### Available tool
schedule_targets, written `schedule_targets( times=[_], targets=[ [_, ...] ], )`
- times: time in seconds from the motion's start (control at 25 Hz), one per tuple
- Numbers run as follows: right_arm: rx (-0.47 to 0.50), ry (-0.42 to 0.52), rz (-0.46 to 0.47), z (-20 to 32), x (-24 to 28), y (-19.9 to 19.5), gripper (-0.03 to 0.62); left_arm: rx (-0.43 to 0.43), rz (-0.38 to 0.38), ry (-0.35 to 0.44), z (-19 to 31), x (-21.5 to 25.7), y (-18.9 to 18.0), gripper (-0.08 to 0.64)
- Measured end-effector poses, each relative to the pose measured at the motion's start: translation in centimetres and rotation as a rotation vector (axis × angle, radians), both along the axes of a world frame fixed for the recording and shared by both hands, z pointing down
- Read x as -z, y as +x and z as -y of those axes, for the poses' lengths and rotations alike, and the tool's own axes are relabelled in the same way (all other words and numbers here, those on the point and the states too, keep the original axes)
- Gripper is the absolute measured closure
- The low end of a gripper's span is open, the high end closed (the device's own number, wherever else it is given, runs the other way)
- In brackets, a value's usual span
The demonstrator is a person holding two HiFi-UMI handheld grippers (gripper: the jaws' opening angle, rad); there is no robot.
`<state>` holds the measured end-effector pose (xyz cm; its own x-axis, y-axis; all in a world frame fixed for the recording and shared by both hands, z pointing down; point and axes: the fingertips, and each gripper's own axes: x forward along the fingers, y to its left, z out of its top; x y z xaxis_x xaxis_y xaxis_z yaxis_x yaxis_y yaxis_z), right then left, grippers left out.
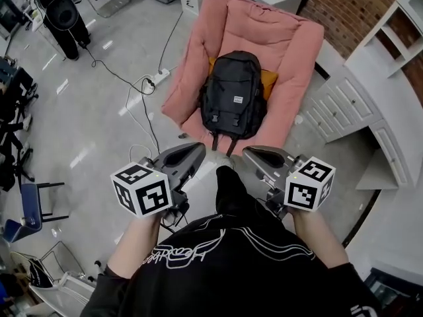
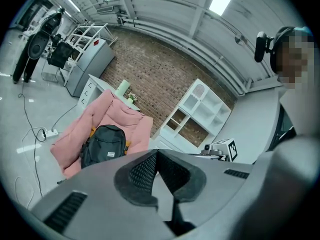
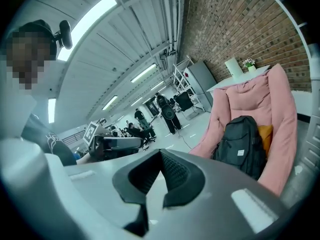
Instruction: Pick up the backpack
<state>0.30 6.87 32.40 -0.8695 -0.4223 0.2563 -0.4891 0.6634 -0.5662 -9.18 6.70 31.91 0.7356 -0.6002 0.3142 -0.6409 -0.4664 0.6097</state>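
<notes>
A black backpack [image 1: 232, 96] with a small white label leans upright on a pink padded lounge chair [image 1: 294, 65], an orange cushion [image 1: 268, 81] behind it. Its straps hang over the chair's front edge. My left gripper [image 1: 200, 149] and right gripper [image 1: 249, 152] are both shut and empty, side by side just short of the chair's front edge, pointing toward the bag. In the left gripper view the backpack [image 2: 103, 144] shows ahead to the left; in the right gripper view the backpack [image 3: 241, 145] shows ahead to the right.
White cabinets and shelving [image 1: 370, 104] stand right of the chair against a brick wall [image 1: 350, 5]. A power strip and cables [image 1: 155, 81] lie on the grey floor to the left. A blue chair [image 1: 30, 207] and equipment stand at far left. People stand far off in the right gripper view.
</notes>
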Motion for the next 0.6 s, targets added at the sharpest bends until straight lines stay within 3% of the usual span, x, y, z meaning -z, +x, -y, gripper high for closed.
schedule_targets(
  times=[0.6],
  targets=[
    [0.009,-0.075,-0.008,13.2,-3.5,0.1,0.586,0.039,0.003,-0.089,12.4,-4.3,-0.1,0.557]
  ],
)
